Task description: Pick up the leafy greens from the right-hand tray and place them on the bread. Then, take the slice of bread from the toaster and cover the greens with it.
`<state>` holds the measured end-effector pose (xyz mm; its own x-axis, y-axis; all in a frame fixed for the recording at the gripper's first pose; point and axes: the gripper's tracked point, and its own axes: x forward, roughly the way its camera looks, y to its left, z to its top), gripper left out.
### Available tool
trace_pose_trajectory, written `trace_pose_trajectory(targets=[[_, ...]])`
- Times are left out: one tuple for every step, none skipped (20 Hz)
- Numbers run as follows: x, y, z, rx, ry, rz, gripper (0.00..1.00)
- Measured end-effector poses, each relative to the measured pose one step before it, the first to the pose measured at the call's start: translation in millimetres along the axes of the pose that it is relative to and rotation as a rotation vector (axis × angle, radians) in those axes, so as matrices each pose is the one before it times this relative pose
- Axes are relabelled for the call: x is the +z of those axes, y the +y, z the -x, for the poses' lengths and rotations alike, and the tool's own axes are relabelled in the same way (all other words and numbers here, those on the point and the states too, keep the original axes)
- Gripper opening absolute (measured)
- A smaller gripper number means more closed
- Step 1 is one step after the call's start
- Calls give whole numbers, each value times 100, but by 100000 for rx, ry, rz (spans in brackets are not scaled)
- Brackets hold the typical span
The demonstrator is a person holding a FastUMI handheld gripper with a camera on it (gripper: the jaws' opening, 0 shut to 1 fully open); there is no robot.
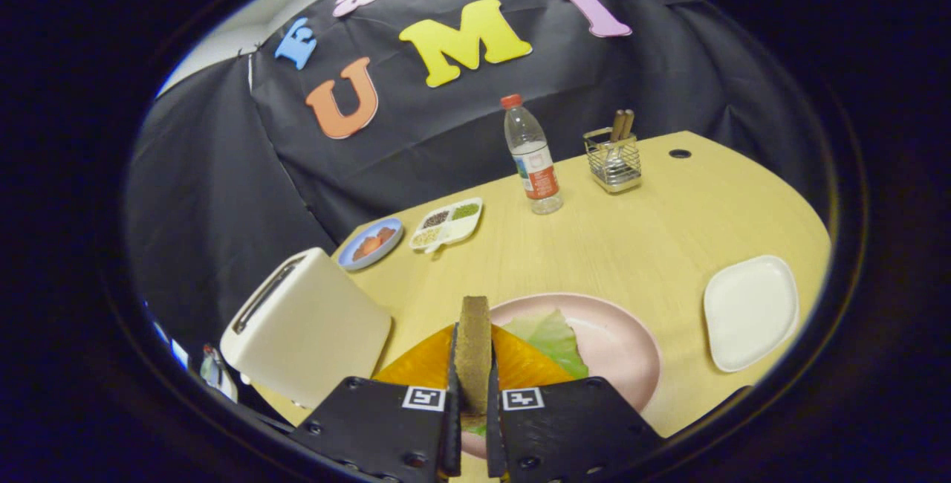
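Gripper view has my tongs (473,397) pinching a slice of bread (473,353) on edge, upright between both fingers, just above the pink plate (617,342). That slice and the fingers hide much of the orange-looking bread (520,368) on the plate, and the leafy greens (553,338) peek out beside it. Left of my fingers stands the toaster (308,331). Beyond lie a white tray (750,312), a bottle (531,160), a wire holder (613,160), a divided dish (447,224) and a blue plate (370,243) on the table (654,230).

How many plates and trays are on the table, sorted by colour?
Pink: 1, the pink plate holding greens, just beyond the gripper shut on the bread slice
Blue: 1, blue dish
White: 2, divided tray, empty tray
Total: 4
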<state>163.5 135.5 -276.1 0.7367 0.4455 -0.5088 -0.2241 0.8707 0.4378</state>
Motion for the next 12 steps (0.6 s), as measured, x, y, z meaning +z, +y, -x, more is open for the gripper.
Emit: trace_pose_trajectory(targets=[[333, -398, 298, 1889, -444, -3304, 13], [477, -623, 49, 352, -1223, -2404, 13], [20, -1076, 8, -2060, 439, -316, 13], [-87, -866, -198, -1462, 305, 313, 15], [-142, -389, -198, -395, 257, 516, 15], [-239, -521, -115, -853, 452, 562, 15], [-274, -301, -148, -340, 254, 661, 15], [-121, -351, -221, -843, -350, 863, 16], [-253, -357, -99, -973, -56, 1453, 19], [-568, -239, -80, -1265, -236, 1703, 19], [-275, -497, -182, -2443, -449, 2499, 19], [-351, -253, -109, -1779, -222, 3264, 28]])
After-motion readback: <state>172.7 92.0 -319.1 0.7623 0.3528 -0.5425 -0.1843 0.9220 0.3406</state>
